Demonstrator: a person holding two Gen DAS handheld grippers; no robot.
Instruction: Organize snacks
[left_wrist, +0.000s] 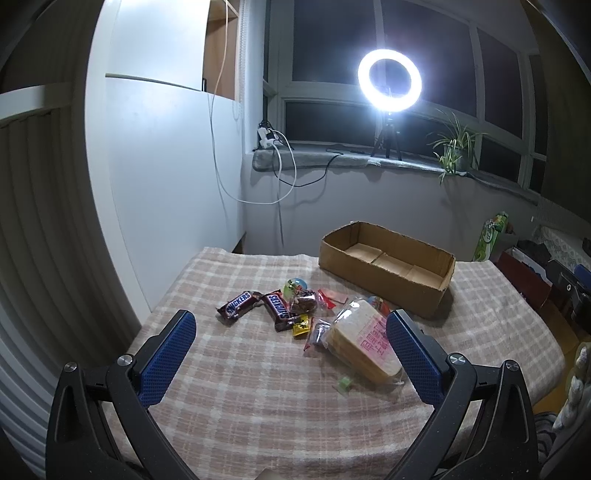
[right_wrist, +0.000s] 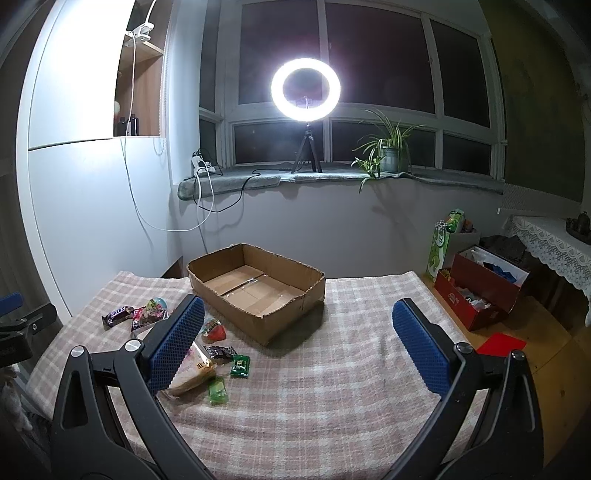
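A heap of snacks lies on the checked tablecloth (left_wrist: 240, 398): two Snickers bars (left_wrist: 239, 303), several small sweets (left_wrist: 301, 325) and a bagged loaf of sliced bread (left_wrist: 364, 339). Behind them stands an empty cardboard box (left_wrist: 388, 267). My left gripper (left_wrist: 291, 325) hovers open over the near side of the heap, its right finger beside the bread. In the right wrist view the box (right_wrist: 258, 291) is ahead, and green sweets (right_wrist: 240, 365) and the bread (right_wrist: 192, 373) lie at the left. My right gripper (right_wrist: 299, 325) is open with nothing between its fingers.
A bright ring light (right_wrist: 306, 88) on a tripod and a potted plant (right_wrist: 388, 151) stand on the windowsill. White cupboards (left_wrist: 166, 166) rise left of the table. On the floor at the right are a red box (right_wrist: 480, 291) and a green carton (right_wrist: 441, 245).
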